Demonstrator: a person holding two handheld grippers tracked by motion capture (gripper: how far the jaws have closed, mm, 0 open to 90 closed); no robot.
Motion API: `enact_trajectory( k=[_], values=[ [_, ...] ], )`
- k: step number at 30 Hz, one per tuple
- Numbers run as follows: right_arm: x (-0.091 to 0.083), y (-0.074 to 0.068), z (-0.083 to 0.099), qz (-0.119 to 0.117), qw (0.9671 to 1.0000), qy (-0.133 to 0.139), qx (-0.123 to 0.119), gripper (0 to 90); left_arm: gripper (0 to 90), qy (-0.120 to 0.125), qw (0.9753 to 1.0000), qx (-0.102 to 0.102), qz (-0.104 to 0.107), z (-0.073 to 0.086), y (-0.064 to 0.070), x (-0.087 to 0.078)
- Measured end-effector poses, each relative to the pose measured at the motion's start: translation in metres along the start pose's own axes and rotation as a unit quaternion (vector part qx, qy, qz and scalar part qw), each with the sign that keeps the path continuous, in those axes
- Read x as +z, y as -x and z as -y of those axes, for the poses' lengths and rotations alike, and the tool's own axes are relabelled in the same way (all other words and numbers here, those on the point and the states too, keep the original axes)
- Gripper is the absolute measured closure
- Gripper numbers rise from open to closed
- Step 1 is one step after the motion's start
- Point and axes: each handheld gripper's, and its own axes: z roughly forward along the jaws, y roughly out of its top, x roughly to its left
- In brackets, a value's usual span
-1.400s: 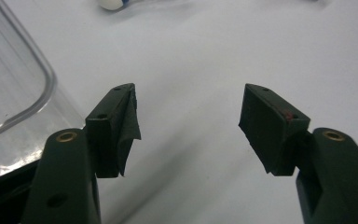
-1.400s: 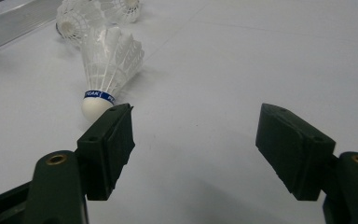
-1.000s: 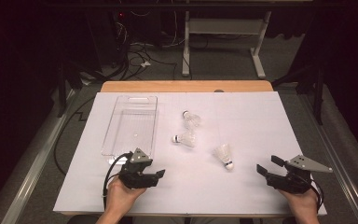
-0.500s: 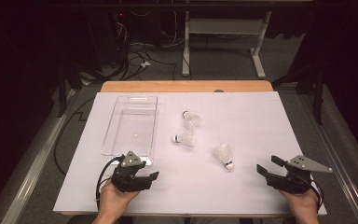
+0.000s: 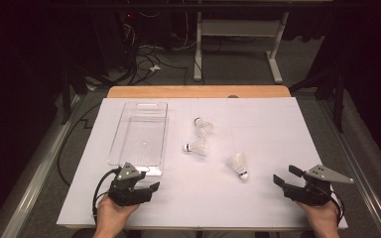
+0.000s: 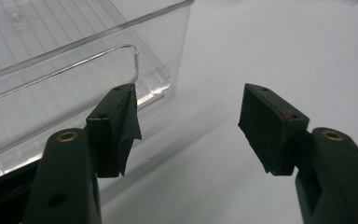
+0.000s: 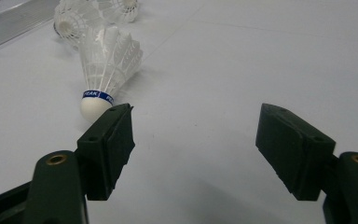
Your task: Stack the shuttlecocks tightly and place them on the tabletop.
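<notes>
Both the left gripper (image 5: 146, 189) near the clear tray (image 5: 140, 133) and the right gripper (image 5: 285, 176) near a shuttlecock (image 5: 238, 164) have jaws apart, holding nothing.

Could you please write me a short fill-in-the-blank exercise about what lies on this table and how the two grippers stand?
1. The number of shuttlecocks lying on the white table is ____.
2. The clear plastic bin holds ____.
3. The jaws of both the left gripper and the right gripper stand ____.
4. The shuttlecock nearest the right gripper has a band of ____ colour around its cork.

Missing words: three; nothing; open; blue
</notes>
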Motion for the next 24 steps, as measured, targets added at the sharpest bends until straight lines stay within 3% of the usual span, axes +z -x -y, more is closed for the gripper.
enact_trajectory(
  k=[13, 24],
  values=[
    [0.0, 0.0, 0.0, 0.001, 1.0, 0.0, 0.0, 27.9, 38.2, 0.019, 0.9994, -0.022, -0.017, 0.01, -0.013, -0.011],
    [0.0, 0.0, 0.0, 0.003, 1.0, 0.0, 0.001, 27.8, 38.5, 0.036, 0.9981, -0.028, -0.042, 0.019, -0.026, -0.021]
  ],
)
